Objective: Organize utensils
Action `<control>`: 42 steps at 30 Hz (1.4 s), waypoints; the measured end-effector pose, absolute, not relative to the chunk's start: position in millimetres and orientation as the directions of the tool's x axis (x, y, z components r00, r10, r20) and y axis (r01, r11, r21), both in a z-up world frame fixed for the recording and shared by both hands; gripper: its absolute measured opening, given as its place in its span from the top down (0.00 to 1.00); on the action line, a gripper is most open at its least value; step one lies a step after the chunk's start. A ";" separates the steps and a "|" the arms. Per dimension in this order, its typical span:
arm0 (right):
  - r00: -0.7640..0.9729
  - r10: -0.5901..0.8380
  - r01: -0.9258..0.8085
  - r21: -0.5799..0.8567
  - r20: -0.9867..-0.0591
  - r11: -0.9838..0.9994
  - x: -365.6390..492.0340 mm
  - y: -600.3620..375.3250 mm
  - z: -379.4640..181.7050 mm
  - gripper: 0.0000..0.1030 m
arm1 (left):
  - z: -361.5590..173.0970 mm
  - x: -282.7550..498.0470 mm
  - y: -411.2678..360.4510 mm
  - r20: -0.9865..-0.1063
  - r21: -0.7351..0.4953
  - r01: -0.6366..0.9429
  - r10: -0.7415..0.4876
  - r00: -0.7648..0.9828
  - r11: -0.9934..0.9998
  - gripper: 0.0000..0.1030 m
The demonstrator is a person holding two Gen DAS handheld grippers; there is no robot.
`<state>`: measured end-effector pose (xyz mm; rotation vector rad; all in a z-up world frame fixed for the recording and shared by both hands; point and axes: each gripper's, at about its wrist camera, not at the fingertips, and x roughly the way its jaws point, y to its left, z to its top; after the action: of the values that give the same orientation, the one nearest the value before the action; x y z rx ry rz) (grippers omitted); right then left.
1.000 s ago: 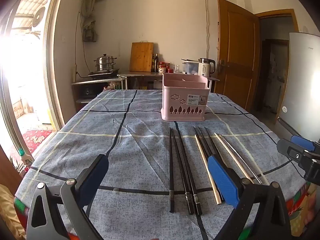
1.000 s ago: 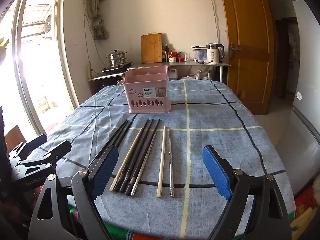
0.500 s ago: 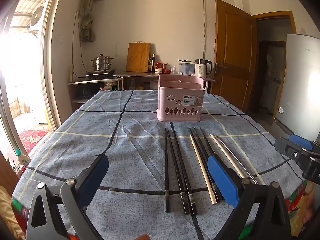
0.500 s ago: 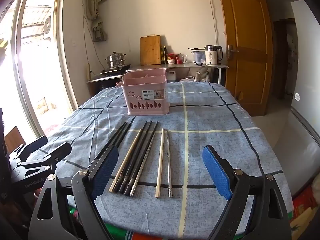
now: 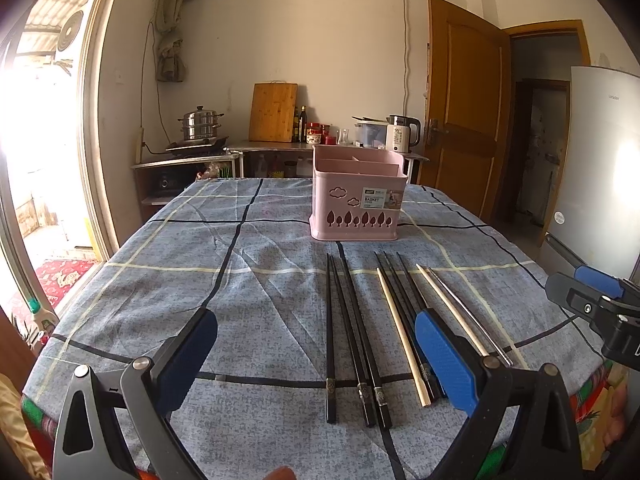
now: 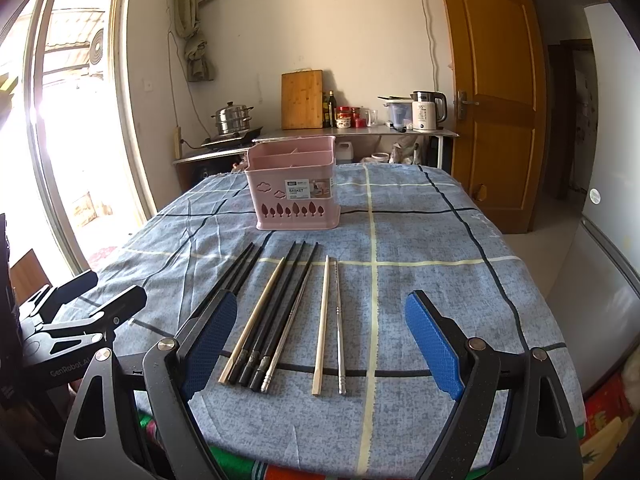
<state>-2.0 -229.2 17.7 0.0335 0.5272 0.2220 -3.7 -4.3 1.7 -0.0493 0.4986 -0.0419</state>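
Several chopsticks lie side by side on the blue checked tablecloth (image 5: 200,280): black ones (image 5: 352,332), pale wooden ones (image 6: 322,320) and steel ones (image 6: 339,320). A pink divided utensil basket (image 5: 356,204) (image 6: 294,196) stands upright behind them, with no utensils showing in it. My left gripper (image 5: 316,360) hovers open over the near ends of the black chopsticks. My right gripper (image 6: 320,344) hovers open over the near ends of the wooden and steel ones. Neither holds anything. Each gripper shows at the edge of the other's view.
The table's near edge lies just under both grippers. A white fridge (image 5: 600,160) stands close on the right, a wooden door (image 6: 500,100) behind it. A counter with a steamer pot (image 5: 200,124), cutting board (image 5: 274,112) and kettle (image 6: 428,112) runs along the back wall.
Both views shifted slightly: the basket and chopsticks sit a little lower and nearer the middle of each frame. Both grippers stay open and nothing on the table moved.
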 end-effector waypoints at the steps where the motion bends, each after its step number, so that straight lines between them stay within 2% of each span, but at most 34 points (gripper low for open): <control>1: 0.841 0.218 -0.201 0.088 -0.495 0.976 -2.0 -229.3 18.1 0.16 | 1.9 -3.7 -4.1 -0.477 -0.059 0.028 -0.053 0.877 0.998 0.02; 42: 0.844 0.217 -0.206 0.077 -0.490 0.976 -4.5 -224.6 19.8 0.16 | 5.7 -7.9 -3.2 -0.473 -0.065 0.046 -0.071 0.878 0.997 0.02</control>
<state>-4.5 -224.6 19.8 0.0217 0.5195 0.2230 -7.9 -3.2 5.7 -0.0528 0.4948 -0.0612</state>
